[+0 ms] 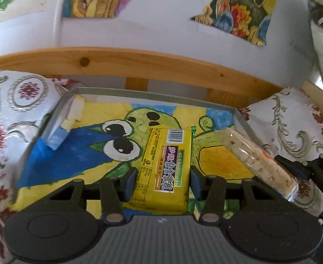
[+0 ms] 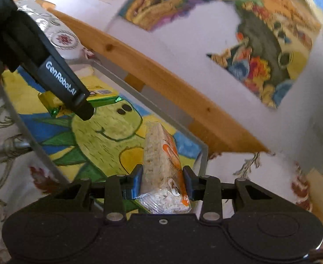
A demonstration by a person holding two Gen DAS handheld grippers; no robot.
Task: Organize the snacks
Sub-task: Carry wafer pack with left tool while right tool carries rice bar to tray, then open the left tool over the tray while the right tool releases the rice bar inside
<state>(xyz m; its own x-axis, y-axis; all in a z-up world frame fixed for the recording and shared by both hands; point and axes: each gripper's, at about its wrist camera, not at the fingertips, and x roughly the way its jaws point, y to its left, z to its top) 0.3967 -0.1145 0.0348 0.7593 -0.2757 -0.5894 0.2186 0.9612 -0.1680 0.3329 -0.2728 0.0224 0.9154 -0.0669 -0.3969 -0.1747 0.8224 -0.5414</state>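
Above shallow grey tray (image 1: 242, 118): left gripper (image 1: 163, 181) clamped on yellow foil biscuit packet (image 1: 164, 171), right gripper (image 2: 162, 183) clamped on clear-wrapped rice-cracker stack (image 2: 159, 165); neither yet set down.

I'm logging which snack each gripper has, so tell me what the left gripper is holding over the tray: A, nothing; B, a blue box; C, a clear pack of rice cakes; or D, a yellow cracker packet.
D: in the left wrist view the left gripper has its pads closed on both sides of the yellow cracker packet, above the tray.
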